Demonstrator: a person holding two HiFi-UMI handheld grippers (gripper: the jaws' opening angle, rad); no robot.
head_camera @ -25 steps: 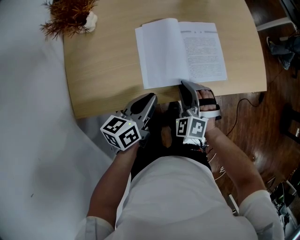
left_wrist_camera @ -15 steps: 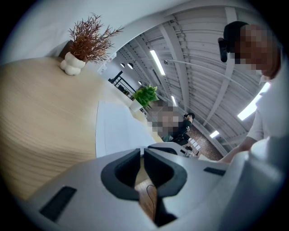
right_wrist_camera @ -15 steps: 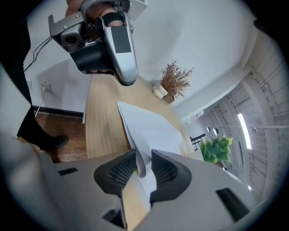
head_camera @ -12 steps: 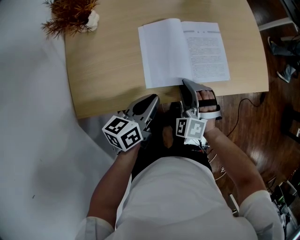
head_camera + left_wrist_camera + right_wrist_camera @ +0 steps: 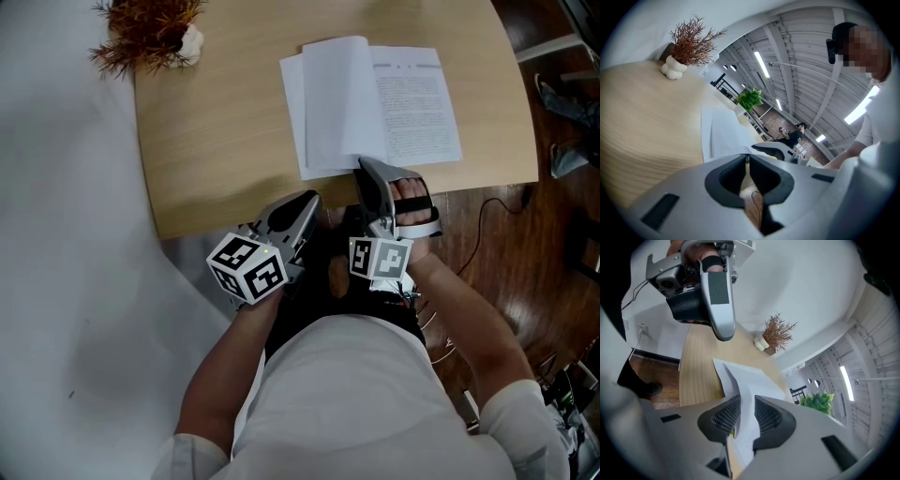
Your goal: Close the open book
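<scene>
White book [image 5: 412, 103] corner behind right gripper [image 5: 363, 167]

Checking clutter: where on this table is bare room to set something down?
Free: bare table between the dried plant and the book. Right of the book, only a thin strip. Crowded: the book's near edge, where the right gripper holds pages.

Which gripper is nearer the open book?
Right. The right gripper is clamped on lifted pages of the book; the left gripper, shut, sits short of it at the table edge.
</scene>
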